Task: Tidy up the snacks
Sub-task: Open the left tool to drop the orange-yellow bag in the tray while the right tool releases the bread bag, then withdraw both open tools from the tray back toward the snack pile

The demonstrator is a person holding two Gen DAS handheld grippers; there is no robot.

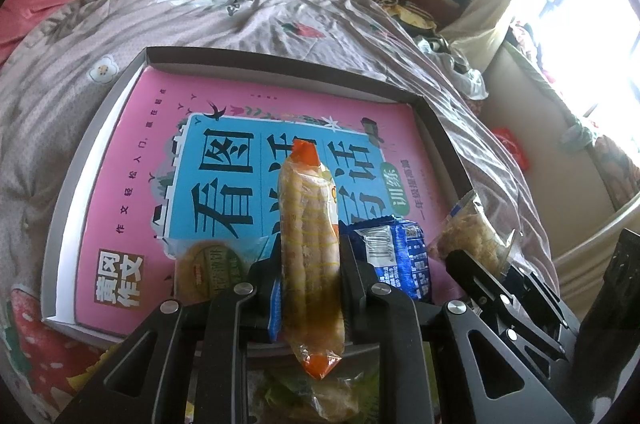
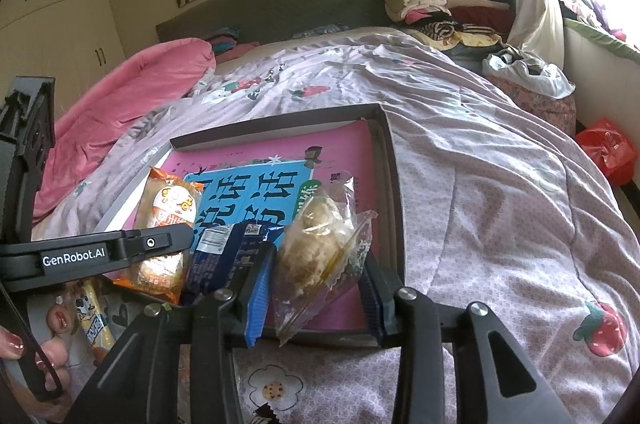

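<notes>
- I am holding 1 long snack packet with orange ends (image 1: 311, 256) in my left gripper (image 1: 310, 276); the 2 fingers are nearly closed and are pressing its middle from both sides, and it is standing almost upright above the near edge of the shallow box (image 1: 280, 58).
- This packet is looking light and soft, with a slippery film (the biscuit sticks inside are probably fragile), so I am judging that the middle is the good place to hold it, not the thin sealed ends.
- In my right gripper (image 2: 316, 288) a clear packet with a pale round cake (image 2: 316, 256) is sitting between the fingers; they are standing a little apart and the right pad does not seem to press it, so the hold is looking loose.
- This cake is looking crumbly, so it is needing a gentle squeeze only.
- A blue packet (image 2: 228, 256) is lying just left of it, over the pink book (image 1: 248, 152) inside the box.
</notes>
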